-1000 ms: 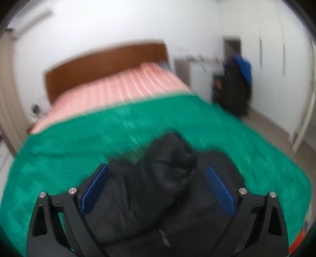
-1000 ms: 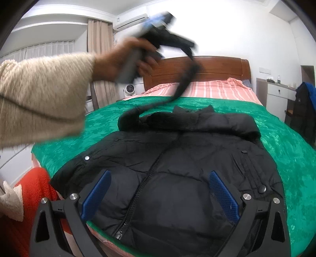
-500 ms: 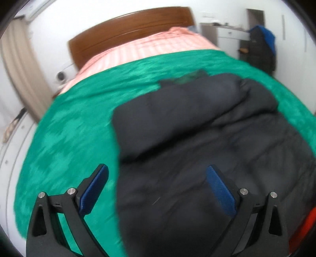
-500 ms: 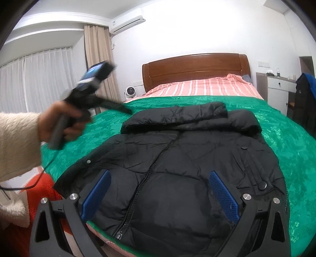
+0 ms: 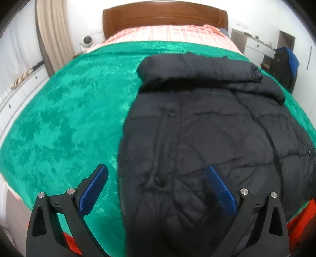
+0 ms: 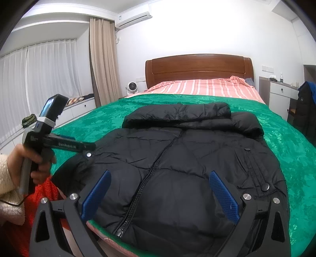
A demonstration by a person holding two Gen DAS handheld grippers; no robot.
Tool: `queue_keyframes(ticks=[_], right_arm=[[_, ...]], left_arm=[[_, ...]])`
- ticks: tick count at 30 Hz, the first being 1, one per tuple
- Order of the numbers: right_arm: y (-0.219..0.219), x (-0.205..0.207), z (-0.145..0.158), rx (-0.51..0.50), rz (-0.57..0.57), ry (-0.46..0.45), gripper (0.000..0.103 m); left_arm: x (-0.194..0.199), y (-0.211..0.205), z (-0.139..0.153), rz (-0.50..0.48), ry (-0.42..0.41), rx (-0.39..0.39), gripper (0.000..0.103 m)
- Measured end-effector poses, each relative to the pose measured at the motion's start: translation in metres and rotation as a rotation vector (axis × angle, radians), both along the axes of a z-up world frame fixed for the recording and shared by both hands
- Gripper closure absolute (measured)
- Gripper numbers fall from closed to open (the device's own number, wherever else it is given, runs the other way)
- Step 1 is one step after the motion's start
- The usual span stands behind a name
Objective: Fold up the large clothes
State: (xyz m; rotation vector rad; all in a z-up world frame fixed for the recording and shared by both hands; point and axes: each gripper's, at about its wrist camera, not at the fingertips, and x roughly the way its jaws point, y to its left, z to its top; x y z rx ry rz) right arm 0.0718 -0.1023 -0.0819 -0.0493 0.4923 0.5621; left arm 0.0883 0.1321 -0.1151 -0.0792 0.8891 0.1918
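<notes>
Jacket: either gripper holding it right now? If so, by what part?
Neither. Left gripper and right gripper both stand open above the black jacket, which lies flat on the green blanket; nothing sits between their fingers.

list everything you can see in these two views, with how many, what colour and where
jacket: 1, black, flat on the blanket, zipped, sleeve folded across its top
blanket: 1, green, over the bed
sheet: 1, pink striped, at the bed's head
headboard: 1, brown wood, against the wall
fan: 1, white, left of the headboard
curtains: beige and sheer white, left wall
air conditioner: 1, white, high on the wall
hanging coat: 1, black with blue, far right
left hand-held gripper: open, above the jacket's left edge
right hand-held gripper: open, above the hem
hand: 1, cream sleeve, holding the left one
</notes>
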Motion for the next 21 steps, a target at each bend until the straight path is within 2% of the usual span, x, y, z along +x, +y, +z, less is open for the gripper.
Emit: queue_keyframes(ticks=[5, 14, 21], right_arm=[[0.006, -0.003, -0.001, -0.019, 0.012, -0.005, 0.004], [0.009, -0.002, -0.004, -0.029, 0.022, 0.001, 0.004], [0.009, -0.002, -0.004, -0.029, 0.022, 0.001, 0.004]], left_arm=[[-0.003, 0.003, 0.003, 0.016, -0.027, 0.000, 0.003], [-0.011, 0.036, 0.006, 0.165, -0.057, -0.063, 0.003], [-0.011, 0.035, 0.007, 0.174, -0.068, -0.045, 0.003]])
